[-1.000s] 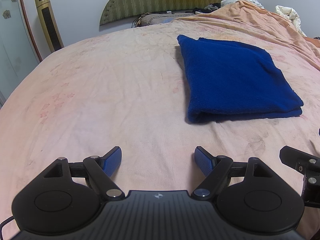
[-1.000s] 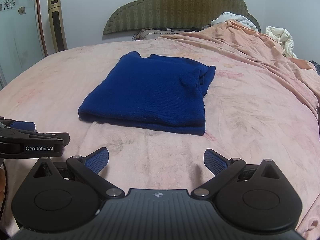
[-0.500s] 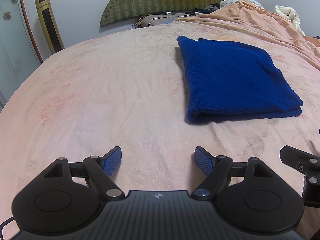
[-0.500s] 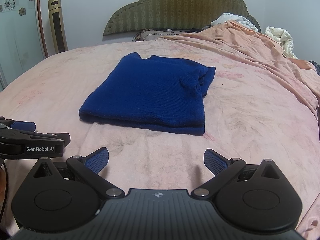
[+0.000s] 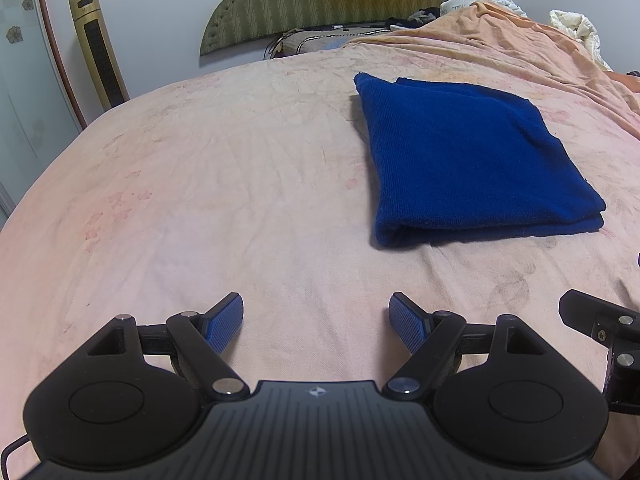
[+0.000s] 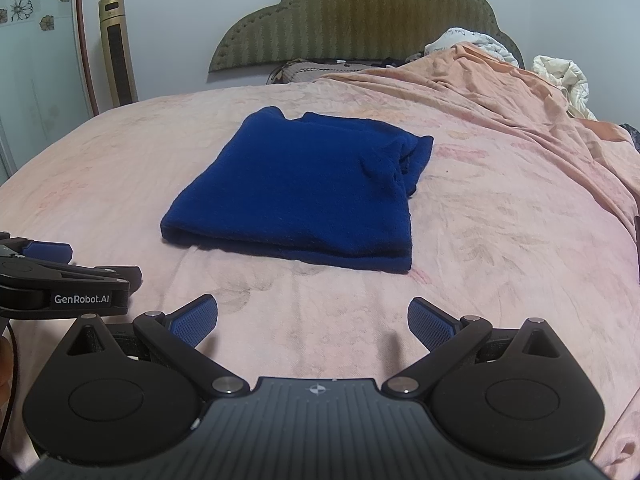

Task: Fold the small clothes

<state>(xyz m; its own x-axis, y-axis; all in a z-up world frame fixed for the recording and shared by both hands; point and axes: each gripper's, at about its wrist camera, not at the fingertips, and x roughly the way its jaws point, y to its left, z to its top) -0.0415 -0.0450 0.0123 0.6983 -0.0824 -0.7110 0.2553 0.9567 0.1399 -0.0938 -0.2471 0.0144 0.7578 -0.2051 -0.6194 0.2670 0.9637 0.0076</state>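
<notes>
Deep blue knitted cloth, a small garment folded into a thick rectangle point(image 6: 298, 188), lies flat on the pink floral bedsheet point(image 6: 480, 248) near the middle of the bed, well ahead of both grippers and touched by neither. It is judged to be soft, light and limp, with a fuzzy surface that should not slip between pads; stacked layers are seen along the near edge, so a hold there would have to take every layer at once or the fold would be pulled apart. A corner or the rounded folded edge is thought the best place to be taken hold of. The left gripper point(image 5: 316, 322) is held low over the bare sheet with its jaws spread wide and nothing between them; the right gripper point(image 6: 312, 322) is likewise held apart and empty. In the right wrist view a bunched, rumpled lump is shown at the garment's far right corner, which is barely made out from the left. In the left wrist view the rounded folded edge at the near left corner is shown more plainly. An olive quilted headboard point(image 6: 360, 16), a gold tower fan point(image 6: 116, 48) and heaped peach bedding point(image 6: 500, 76) are seen beyond.
</notes>
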